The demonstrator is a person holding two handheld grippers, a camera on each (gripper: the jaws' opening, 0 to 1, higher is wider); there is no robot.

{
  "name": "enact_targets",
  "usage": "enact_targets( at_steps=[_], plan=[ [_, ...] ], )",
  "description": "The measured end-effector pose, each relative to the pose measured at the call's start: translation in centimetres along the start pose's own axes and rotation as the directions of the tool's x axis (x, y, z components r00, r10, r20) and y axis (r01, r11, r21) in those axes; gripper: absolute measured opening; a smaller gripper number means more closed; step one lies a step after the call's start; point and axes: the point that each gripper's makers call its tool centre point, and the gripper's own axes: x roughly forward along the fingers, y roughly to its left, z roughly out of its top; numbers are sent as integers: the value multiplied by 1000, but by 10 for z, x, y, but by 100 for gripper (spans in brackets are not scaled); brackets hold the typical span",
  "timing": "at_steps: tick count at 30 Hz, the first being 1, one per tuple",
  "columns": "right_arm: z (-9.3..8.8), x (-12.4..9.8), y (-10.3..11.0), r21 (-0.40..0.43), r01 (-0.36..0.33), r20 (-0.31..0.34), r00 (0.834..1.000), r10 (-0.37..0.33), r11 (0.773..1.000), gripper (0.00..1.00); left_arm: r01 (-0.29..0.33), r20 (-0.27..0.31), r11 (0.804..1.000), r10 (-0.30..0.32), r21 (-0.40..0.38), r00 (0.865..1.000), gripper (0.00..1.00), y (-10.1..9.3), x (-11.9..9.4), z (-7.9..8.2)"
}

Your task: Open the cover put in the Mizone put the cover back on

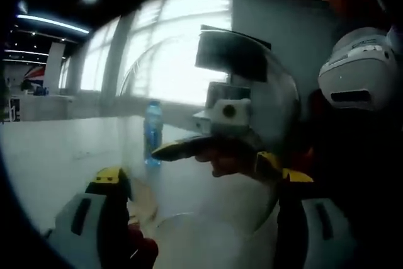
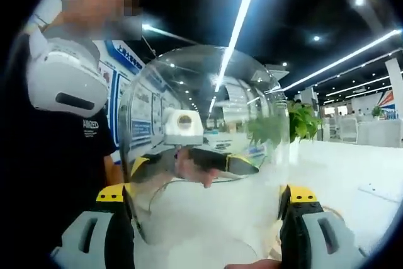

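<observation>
While the cover is off the desk: I carry the clear cover (image 1: 277, 108) in the air between both tools, and I judge this clears the way for the bottle to go where the cover belongs.
Left hand-held gripper (image 1: 203, 184): its jaws stand wide, one at each side of the dome, and seem pressed on its walls; the exact contact is hard to read through the glare.
Right hand-held gripper (image 2: 208, 194): likewise spread to the dome's width, and the dome's edges meet both jaws, so I take it as clamped on the cover from the opposite side.
Why two grips: the dome is broad and smooth, and I judge that one pinch alone would let it twist.
Mizone bottle (image 1: 153, 131): upright on the desk (image 1: 56, 155), well apart from the cover and not yet moved.
Left gripper view adds: the bottle, bright windows (image 1: 157, 48) behind it, and my other tool seen through the dome.
Right gripper view adds: a green plant (image 2: 302, 121), ceiling lights mirrored in the dome, and a white device (image 2: 63, 80) on my chest.
Next, as I judge: set the cover aside, then fetch the bottle.
</observation>
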Motion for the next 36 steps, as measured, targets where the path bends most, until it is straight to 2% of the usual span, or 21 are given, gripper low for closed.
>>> enact_targets(
  at_steps=[7, 19, 28, 31, 32, 34, 36],
  plan=[
    [-1, -1, 1, -14, 7, 12, 1000, -7, 1000, 90, 6, 5, 1000, -6, 20, 1000, 85, -1, 2, -1],
    [-2, -11, -9, -10, 15, 90, 996, -14, 1000, 90, -3, 60, 1000, 2, 24, 998, 85, -2, -1, 0],
    [-3, -14, -11, -12, 28, 79, 996, -27, 1000, 90, -13, 60, 1000, 11, 27, 998, 83, -5, -5, 1],
    [-2, -13, -3, -14, 39, 83, 996, -38, 999, 90, -19, 63, 999, 17, 31, 998, 81, -7, -9, 0],
    [0, -16, -3, -16, 47, 95, 994, -45, 999, 90, -22, 66, 999, 20, 32, 998, 81, -7, -10, 0],
    [15, -22, -1, -3, 66, 167, 984, -64, 998, 90, -28, 74, 999, 26, 34, 997, 80, -7, -12, 0],
    [30, -36, -6, 38, 104, 243, 964, -110, 994, 90, -33, 82, 999, 30, 33, 996, 79, -7, -14, 1]
  ],
)
